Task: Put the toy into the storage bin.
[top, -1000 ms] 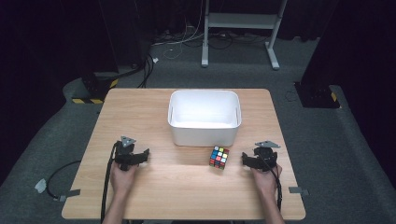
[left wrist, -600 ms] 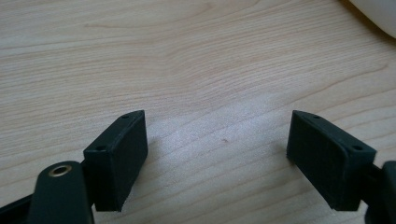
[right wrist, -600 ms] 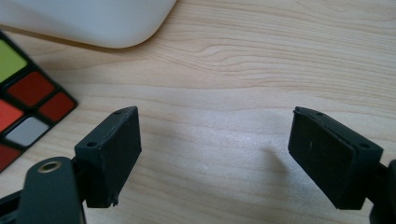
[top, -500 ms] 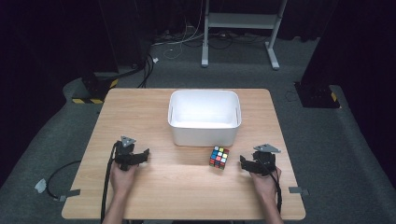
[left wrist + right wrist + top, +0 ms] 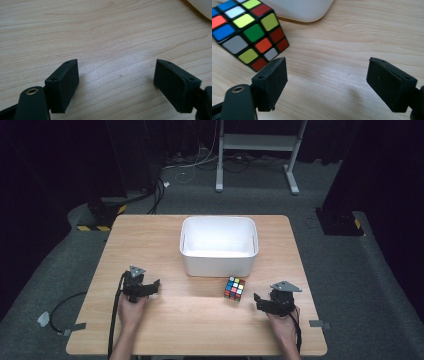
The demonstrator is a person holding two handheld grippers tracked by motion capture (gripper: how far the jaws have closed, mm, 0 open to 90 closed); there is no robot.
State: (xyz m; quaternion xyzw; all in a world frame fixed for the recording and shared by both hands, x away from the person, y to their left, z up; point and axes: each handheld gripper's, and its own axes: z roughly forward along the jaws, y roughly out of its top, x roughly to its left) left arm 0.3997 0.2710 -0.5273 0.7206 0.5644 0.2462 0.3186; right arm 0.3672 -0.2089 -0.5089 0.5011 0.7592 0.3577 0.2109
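Note:
A scrambled colour cube (image 5: 234, 288) sits on the wooden table (image 5: 200, 330) just in front of the white bin (image 5: 219, 245). My right gripper (image 5: 260, 302) is a little right of the cube and nearer the front edge, jaws wide open with bare wood between them. In the right gripper view the cube (image 5: 247, 30) lies beyond the left jaw, and the right gripper (image 5: 328, 85) holds nothing. My left gripper (image 5: 152, 286) rests at the table's left front, open over bare wood (image 5: 115, 82).
The white bin is empty, and its rounded corner (image 5: 299, 10) stands right behind the cube. Cables (image 5: 65, 312) trail off the table's left side. A metal stand (image 5: 255, 150) is on the dark floor beyond the table.
My right gripper has shifted slightly left and toward the front edge, closing on the cube. The left gripper and the cube have stayed put.

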